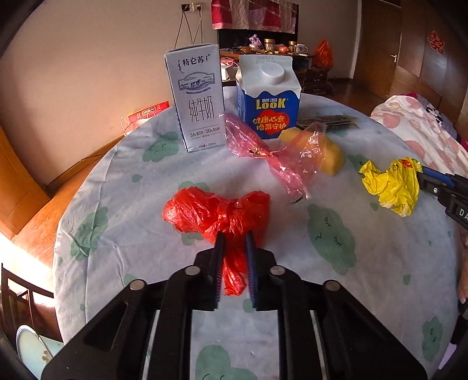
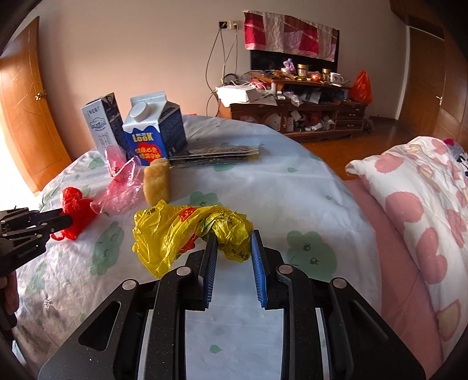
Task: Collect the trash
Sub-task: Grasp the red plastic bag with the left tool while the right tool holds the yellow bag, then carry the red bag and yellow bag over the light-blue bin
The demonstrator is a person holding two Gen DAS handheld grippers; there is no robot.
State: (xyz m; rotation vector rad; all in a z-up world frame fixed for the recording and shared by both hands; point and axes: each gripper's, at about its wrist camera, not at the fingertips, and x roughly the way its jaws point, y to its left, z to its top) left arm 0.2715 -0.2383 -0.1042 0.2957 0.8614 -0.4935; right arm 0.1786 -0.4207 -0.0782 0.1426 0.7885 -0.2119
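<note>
The left gripper (image 1: 235, 238) has its fingers nearly closed, pinching the red bag (image 1: 216, 212); the right gripper (image 2: 234, 238) clamps the yellow bag (image 2: 187, 231).

A plain beige wall (image 2: 146, 43) is seen behind a round tabletop (image 2: 292, 181) draped in a pale cloth printed with green clouds. A low wooden cabinet (image 2: 307, 117) cluttered with small items is set against the wall, beneath a dark screen covered by a red-and-pink cloth (image 2: 289, 35). Cables hang from a wall socket (image 2: 229, 24). The wooden floor (image 2: 380, 137) is lit warmly. A floral quilt (image 2: 424, 204) is spread at the right.
</note>
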